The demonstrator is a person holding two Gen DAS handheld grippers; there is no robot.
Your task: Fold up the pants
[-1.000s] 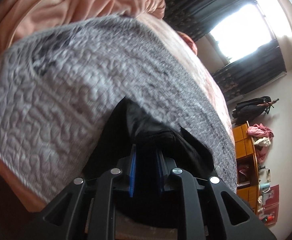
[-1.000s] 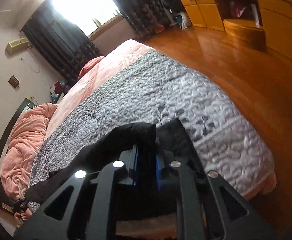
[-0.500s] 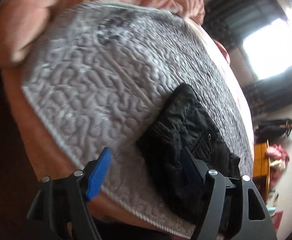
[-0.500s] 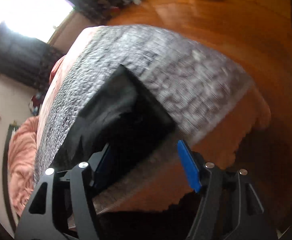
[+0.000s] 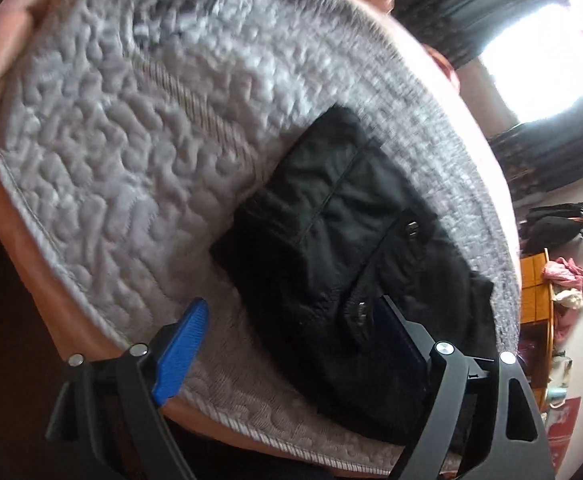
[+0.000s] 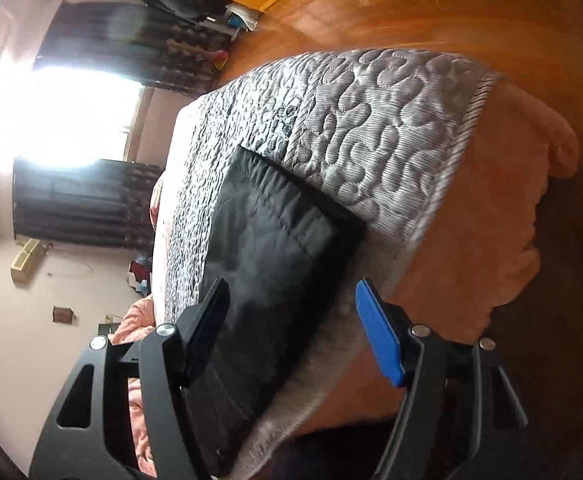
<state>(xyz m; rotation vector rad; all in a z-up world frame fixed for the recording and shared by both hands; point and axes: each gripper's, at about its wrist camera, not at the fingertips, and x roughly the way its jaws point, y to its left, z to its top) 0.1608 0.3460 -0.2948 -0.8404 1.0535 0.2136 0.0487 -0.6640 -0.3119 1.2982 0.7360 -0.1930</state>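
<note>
On the bed, pants lie folded compactly, so I hold both tongs spread, empty.

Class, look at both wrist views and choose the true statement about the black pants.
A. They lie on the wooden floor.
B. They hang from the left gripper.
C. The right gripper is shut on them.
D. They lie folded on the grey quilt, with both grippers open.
D: the pants rest as a compact folded bundle on the grey quilt, and the left gripper and right gripper both have their jaws spread wide, gripping nothing.
</note>
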